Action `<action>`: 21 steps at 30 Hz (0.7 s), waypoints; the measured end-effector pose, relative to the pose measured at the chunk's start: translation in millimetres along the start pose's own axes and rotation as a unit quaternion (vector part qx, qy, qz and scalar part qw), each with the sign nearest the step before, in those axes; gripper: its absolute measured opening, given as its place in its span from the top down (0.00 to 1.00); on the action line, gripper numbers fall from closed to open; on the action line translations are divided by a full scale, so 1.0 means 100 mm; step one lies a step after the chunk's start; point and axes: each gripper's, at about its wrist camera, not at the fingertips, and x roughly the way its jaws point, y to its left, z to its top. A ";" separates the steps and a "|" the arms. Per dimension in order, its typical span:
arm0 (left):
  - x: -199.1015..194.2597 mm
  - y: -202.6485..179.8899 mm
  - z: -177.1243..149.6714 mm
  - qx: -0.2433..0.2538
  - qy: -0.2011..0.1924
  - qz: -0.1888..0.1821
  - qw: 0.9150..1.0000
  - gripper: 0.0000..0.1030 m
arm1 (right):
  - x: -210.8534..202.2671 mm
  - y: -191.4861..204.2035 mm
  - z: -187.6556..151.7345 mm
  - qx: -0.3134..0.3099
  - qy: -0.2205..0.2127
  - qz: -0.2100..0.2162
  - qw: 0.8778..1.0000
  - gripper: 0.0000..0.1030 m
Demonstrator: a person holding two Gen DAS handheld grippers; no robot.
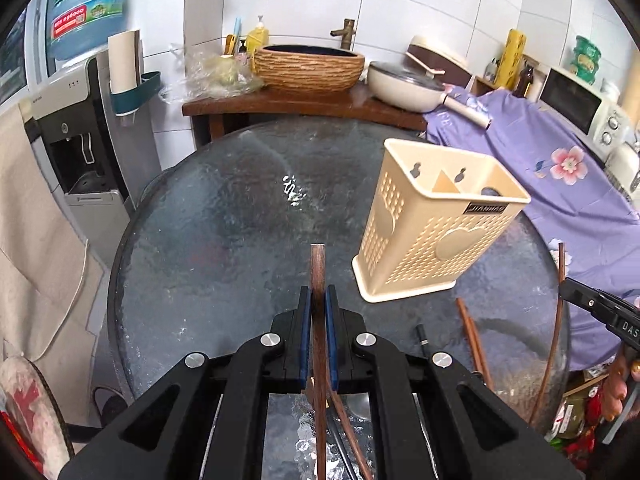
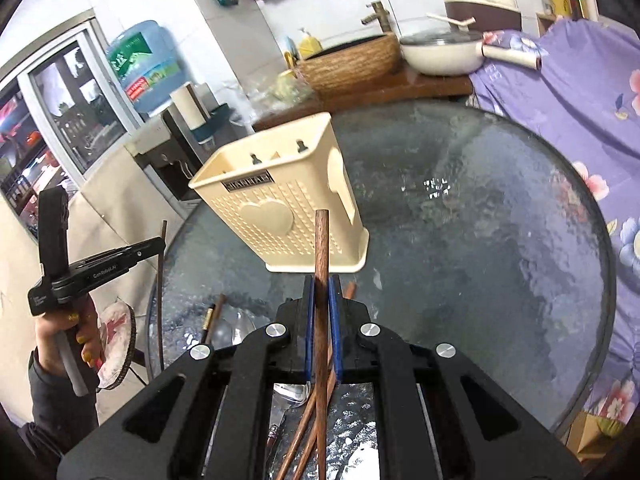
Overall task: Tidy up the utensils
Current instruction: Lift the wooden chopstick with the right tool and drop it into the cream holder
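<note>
A cream perforated utensil holder (image 1: 436,220) (image 2: 280,208) stands upright on the round glass table (image 1: 224,216). My left gripper (image 1: 318,294) is shut on a brown wooden chopstick (image 1: 318,268) whose end pokes out past the blue pads, left of the holder. My right gripper (image 2: 322,280) is shut on another wooden chopstick (image 2: 322,240), just in front of the holder. Each gripper also shows in the other view: the right gripper (image 1: 566,284) with its chopstick (image 1: 554,344), the left gripper (image 2: 158,245) with its chopstick (image 2: 161,300). Both chopsticks hang above the table.
Loose chopsticks (image 1: 474,340) (image 2: 214,314) and shiny metal utensils (image 2: 236,328) lie at the table's near edge. Behind are a woven basin (image 1: 310,66), a white pan (image 1: 404,84), a water dispenser (image 1: 76,128) and a purple floral cloth (image 1: 552,168). A person's hand (image 2: 76,340) holds the left gripper.
</note>
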 end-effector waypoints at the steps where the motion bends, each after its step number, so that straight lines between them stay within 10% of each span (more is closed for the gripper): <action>1: -0.02 0.00 0.02 0.000 -0.003 0.001 1.000 0.93 | -0.03 0.01 0.02 -0.001 -0.003 0.002 1.000 0.93; 21: -0.67 -0.12 0.33 0.013 -0.077 -0.045 0.996 0.93 | -0.57 0.27 0.49 -0.037 -0.046 0.022 0.998 0.93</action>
